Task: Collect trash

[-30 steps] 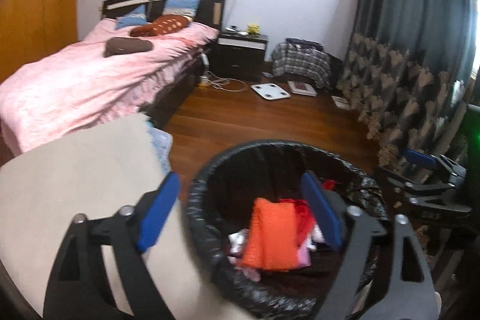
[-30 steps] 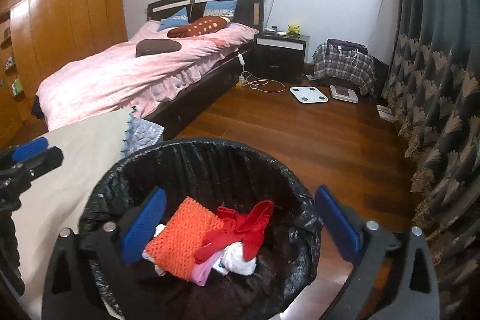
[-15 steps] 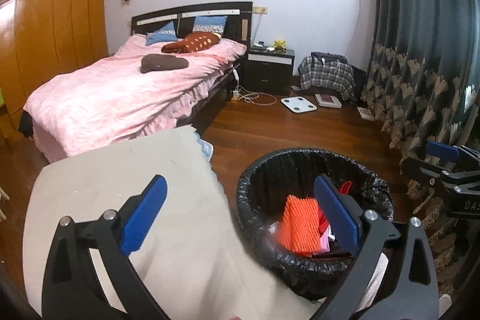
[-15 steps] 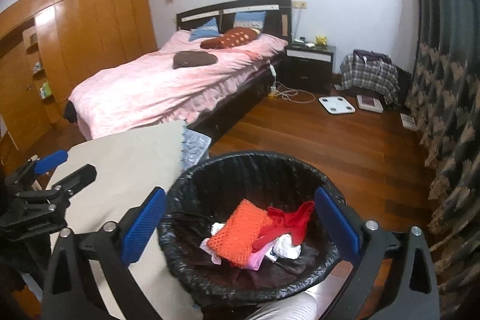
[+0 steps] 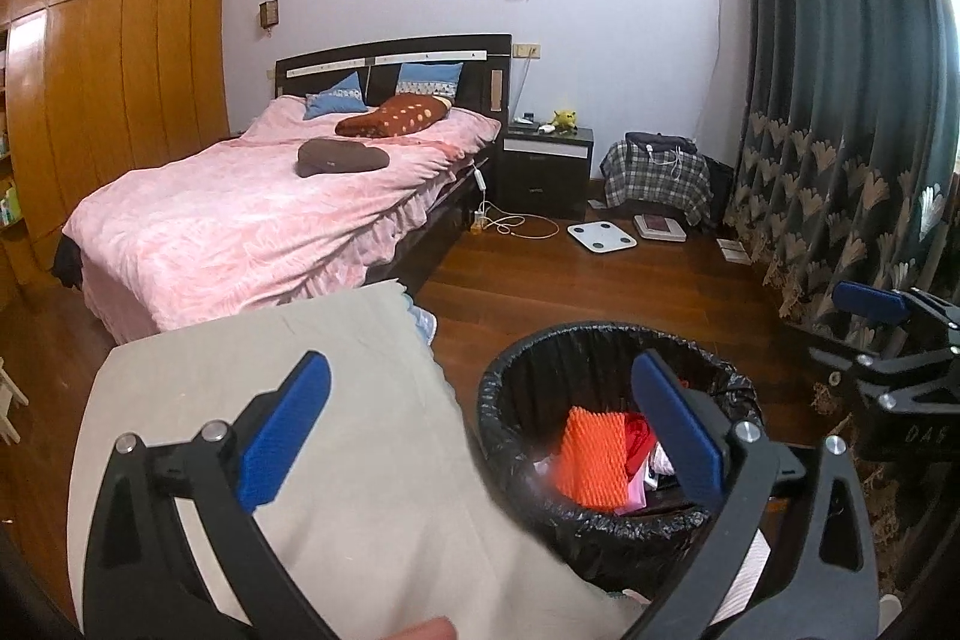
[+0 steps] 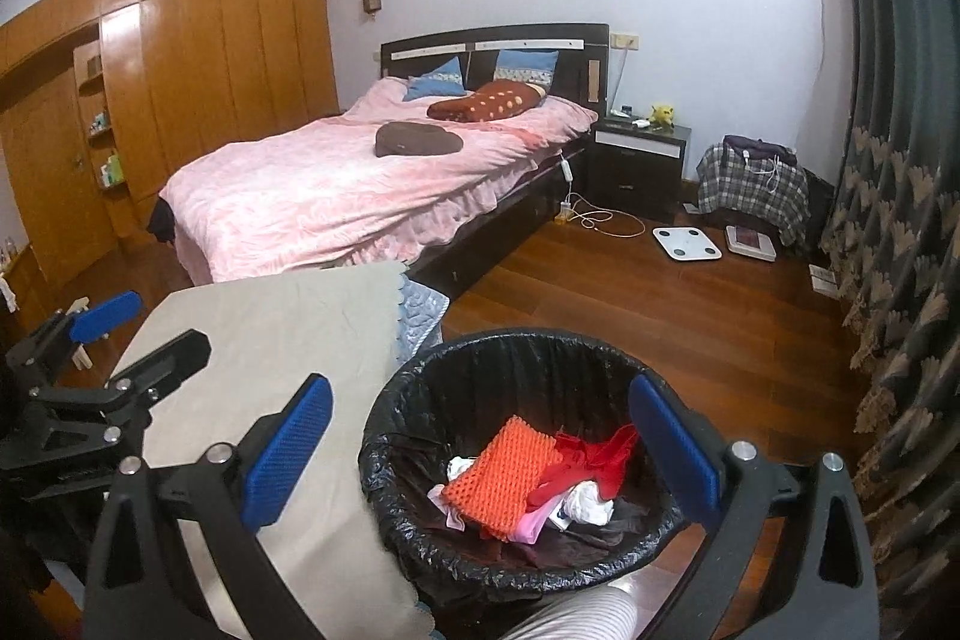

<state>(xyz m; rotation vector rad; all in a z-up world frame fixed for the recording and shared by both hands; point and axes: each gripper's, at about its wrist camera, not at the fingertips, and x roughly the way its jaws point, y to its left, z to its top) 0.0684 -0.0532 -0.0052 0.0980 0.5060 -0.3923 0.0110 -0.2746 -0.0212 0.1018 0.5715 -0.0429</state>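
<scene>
Left tool [image 5: 480, 430]: jaws spread wide, nothing between the blue pads [image 5: 282, 436]. They have just been opening. It is angled downward from above, one pad over the beige-covered bench [image 5: 300, 460], the other over the near rim of the trash bin [image 5: 612, 520]. A fingertip shows at the bottom edge of the left wrist view.

Right tool [image 6: 480, 454]: jaws also spread wide and empty, tilted downward, straddling the bin's opening from above without touching it. A striped sleeve [image 6: 576, 616] shows at the lower edge of the right wrist view.

Each tool appears at the edge of the other's view: they are side by side and apart.

The bin stands on the wooden floor [image 6: 660, 304], just beside the bench, lined with a black bag [image 6: 420, 460]. The collected trash lies inside it: an orange foam net [image 6: 501, 475] on top, a red piece [image 6: 591, 460] beside it, white and pink scraps [image 6: 576, 505] underneath.

Beyond: a bed with a pink cover [image 5: 252, 226], a dark nightstand [image 5: 546, 166], a white scale [image 5: 601, 237] on the floor, dark patterned curtains [image 5: 840, 130].
</scene>
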